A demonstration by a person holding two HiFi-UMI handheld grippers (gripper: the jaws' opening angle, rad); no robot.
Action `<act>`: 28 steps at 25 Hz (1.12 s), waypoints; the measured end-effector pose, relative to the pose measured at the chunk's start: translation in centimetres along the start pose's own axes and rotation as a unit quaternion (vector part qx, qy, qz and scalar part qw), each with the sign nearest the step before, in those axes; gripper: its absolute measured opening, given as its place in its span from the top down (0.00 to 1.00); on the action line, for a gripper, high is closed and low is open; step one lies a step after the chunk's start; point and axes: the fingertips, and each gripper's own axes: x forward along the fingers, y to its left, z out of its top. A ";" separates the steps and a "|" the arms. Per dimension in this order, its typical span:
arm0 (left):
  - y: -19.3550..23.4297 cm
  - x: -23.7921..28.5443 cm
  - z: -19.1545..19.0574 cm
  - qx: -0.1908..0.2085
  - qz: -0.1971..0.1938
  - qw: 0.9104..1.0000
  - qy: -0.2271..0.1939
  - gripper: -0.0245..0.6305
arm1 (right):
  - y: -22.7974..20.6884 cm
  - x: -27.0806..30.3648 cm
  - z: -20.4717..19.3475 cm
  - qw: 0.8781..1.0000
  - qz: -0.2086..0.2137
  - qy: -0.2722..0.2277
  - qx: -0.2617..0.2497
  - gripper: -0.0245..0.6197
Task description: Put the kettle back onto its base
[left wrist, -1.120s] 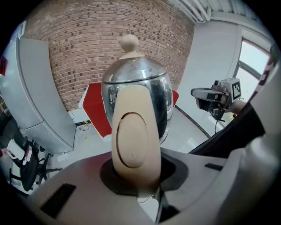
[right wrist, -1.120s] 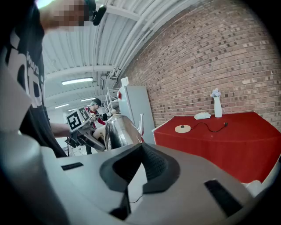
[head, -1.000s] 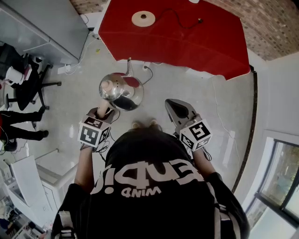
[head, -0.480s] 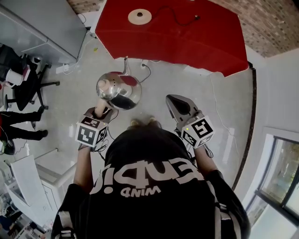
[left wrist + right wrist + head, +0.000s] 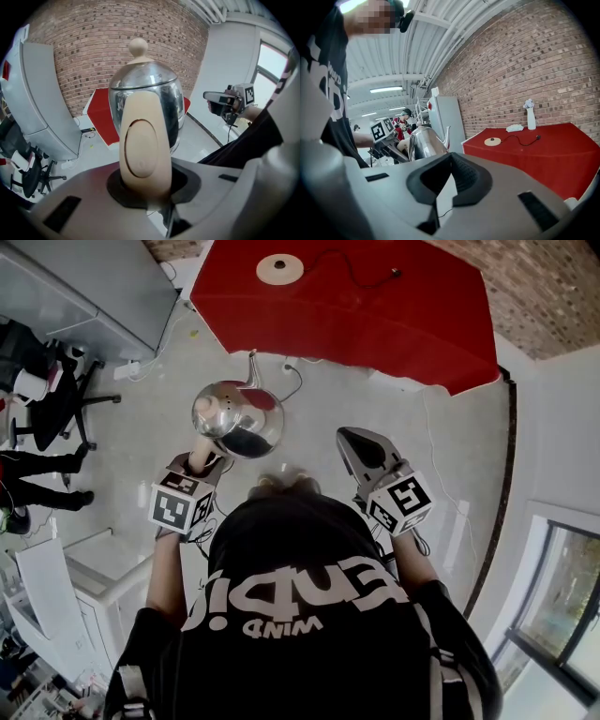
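Observation:
A shiny steel kettle [image 5: 238, 418] with a thin spout hangs over the grey floor, short of the red table [image 5: 394, 324]. My left gripper [image 5: 200, 461] is shut on its cream handle [image 5: 140, 140], which fills the gap between the jaws in the left gripper view; the kettle body [image 5: 161, 91] stands upright beyond it. The round cream base [image 5: 278, 268] lies on the table's far part, its cord running right. My right gripper [image 5: 354, 441] floats to the kettle's right, jaws together and empty. The right gripper view shows the kettle [image 5: 425, 143] at left and the base [image 5: 492, 141] on the table.
A grey cabinet [image 5: 84, 287] stands left of the table and an office chair [image 5: 56, 409] further left, with a person's legs [image 5: 37, 474] nearby. White furniture [image 5: 66, 596] sits at lower left. A white bottle [image 5: 530, 117] stands on the table's far side. Windows [image 5: 562, 596] line the right.
The kettle and both grippers have shifted a little toward the red table. The left grip on the handle is unchanged.

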 end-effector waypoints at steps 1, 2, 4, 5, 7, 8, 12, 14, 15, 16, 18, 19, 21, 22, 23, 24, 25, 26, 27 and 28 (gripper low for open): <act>-0.1 -0.1 -0.1 0.000 0.001 1.000 0.000 0.86 | 0.1 -0.1 -0.1 1.000 0.001 -0.001 0.000 0.93; -0.2 -0.1 -0.3 -0.001 0.002 1.000 0.000 0.86 | 0.1 -0.2 -0.1 1.000 0.002 -0.002 0.000 0.93; -0.4 -0.2 -0.2 -0.004 0.003 1.000 -0.002 0.86 | 0.1 -0.4 0.1 1.000 0.006 -0.002 -0.002 0.93; -0.6 -0.2 -0.2 -0.006 0.004 1.000 -0.004 0.86 | 0.1 -0.6 0.1 1.000 0.008 -0.002 -0.003 0.93; -1.1 -0.2 -0.2 -0.009 0.005 1.000 -0.009 0.86 | 0.3 -1.3 -0.1 1.000 0.010 -0.002 -0.005 0.93; -1.3 -0.2 -0.2 -0.010 0.005 1.000 -0.011 0.86 | 0.3 -1.6 -0.4 1.000 0.009 -0.003 -0.005 0.93; -1.5 -0.1 0.3 -0.012 0.005 1.000 -0.016 0.86 | -0.2 -2.0 -0.7 1.000 0.007 0.005 -0.007 0.93; -1.4 0.0 0.4 -0.010 0.006 1.000 -0.016 0.86 | -0.4 -2.0 -0.8 1.000 0.005 0.006 -0.007 0.93; -1.4 0.0 0.3 -0.009 0.007 1.000 -0.016 0.86 | -0.4 -1.9 -0.8 1.000 0.005 0.005 -0.008 0.93; -1.3 0.1 0.3 -0.008 0.007 1.000 -0.016 0.86 | -0.3 -1.8 -0.9 1.000 0.006 0.004 -0.008 0.93; -0.9 0.2 0.4 -0.008 0.008 1.000 -0.016 0.86 | -0.3 -1.5 -1.0 1.000 0.008 0.004 -0.009 0.93; -0.6 0.2 0.5 -0.007 0.008 1.000 -0.017 0.86 | -0.3 -1.3 -1.0 1.000 0.008 0.003 -0.008 0.93; -0.1 0.5 0.7 -0.005 0.008 1.000 -0.018 0.86 | -0.4 -1.0 -1.1 1.000 0.004 0.002 -0.008 0.93; 0.1 0.6 0.7 -0.005 0.006 1.000 -0.018 0.86 | -0.5 -0.8 -1.1 1.000 0.002 0.000 -0.009 0.93; 0.3 0.7 0.8 -0.005 0.005 1.000 -0.018 0.86 | -0.6 -0.7 -1.0 1.000 -0.001 -0.001 -0.009 0.93; 0.5 0.8 0.8 -0.004 0.003 1.000 -0.018 0.86 | -0.7 -0.4 -0.9 1.000 -0.003 -0.002 -0.009 0.93; 0.7 0.8 0.9 -0.003 0.002 1.000 -0.018 0.86 | -0.8 -0.1 -0.8 1.000 -0.005 -0.003 -0.008 0.93; 1.0 1.0 1.1 -0.003 0.002 1.000 -0.018 0.86 | -0.9 0.2 -0.7 1.000 -0.006 -0.005 -0.008 0.93; 1.3 1.1 1.4 -0.002 0.001 1.000 -0.019 0.86 | -1.1 0.5 -0.5 1.000 -0.007 -0.006 -0.008 0.93; 1.6 1.3 1.7 -0.001 0.001 1.000 -0.020 0.86 | -1.4 0.9 -0.4 1.000 -0.008 -0.007 -0.007 0.93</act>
